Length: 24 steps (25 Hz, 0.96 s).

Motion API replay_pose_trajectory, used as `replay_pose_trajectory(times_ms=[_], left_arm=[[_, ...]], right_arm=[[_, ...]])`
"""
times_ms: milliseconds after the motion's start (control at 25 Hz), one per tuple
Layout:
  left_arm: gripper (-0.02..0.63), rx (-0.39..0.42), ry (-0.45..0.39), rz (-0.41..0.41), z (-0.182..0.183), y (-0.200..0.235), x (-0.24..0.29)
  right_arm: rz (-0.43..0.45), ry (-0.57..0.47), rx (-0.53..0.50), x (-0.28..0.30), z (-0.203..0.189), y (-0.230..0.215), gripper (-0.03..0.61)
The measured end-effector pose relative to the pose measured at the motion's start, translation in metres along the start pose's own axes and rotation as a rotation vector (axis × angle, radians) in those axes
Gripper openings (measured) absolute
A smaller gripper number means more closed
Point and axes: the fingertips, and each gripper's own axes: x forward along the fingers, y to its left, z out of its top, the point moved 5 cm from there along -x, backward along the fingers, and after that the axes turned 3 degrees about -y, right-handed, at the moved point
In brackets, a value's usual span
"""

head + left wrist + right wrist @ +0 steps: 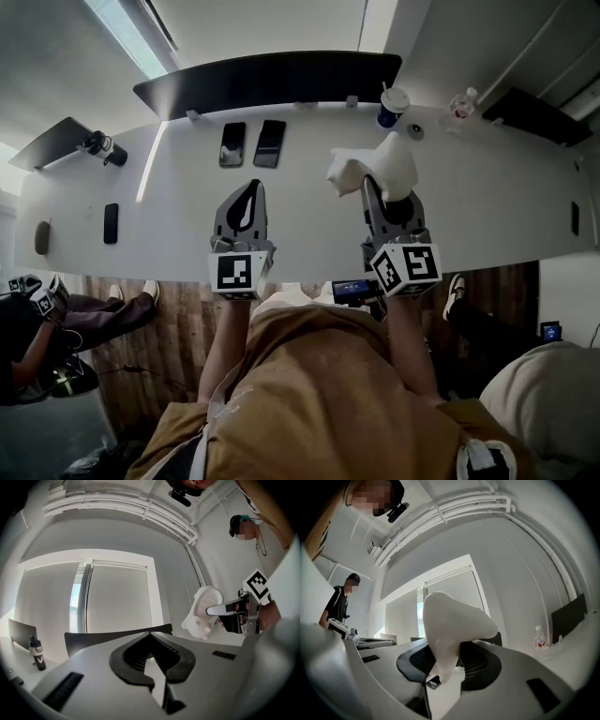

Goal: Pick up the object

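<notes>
A white, lumpy moulded object [380, 167] hangs above the white table [487, 211], clamped between the fingers of my right gripper [384, 194]. In the right gripper view the object [452, 620] fills the space between the black pads [480, 665] and rises well past the tips of that gripper [450, 663]. The left gripper view shows the object [204, 613] held off to the right by the right gripper [236, 616]. My left gripper [249, 192] sits to the left of it over the table, its fingertips together and nothing between them [151, 660].
Two dark phones [232, 143] [269, 142] lie side by side on the table beyond the left gripper, and another phone [111, 223] lies at the left. A paper cup [392, 106], a clear bottle [463, 103] and a black bottle [103, 147] stand along the far edge. A seated person [37, 323] is at the left.
</notes>
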Motion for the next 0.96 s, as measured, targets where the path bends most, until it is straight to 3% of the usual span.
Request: replay_pose_trajectory(times_ms=[960], left_arm=[[0.008,-0.004,-0.014,0.045,-0.0009,0.0087,0.0008]], right_arm=[[0.02,0.006,-0.016,0.0015,-0.0018,-0.0004,0.15]])
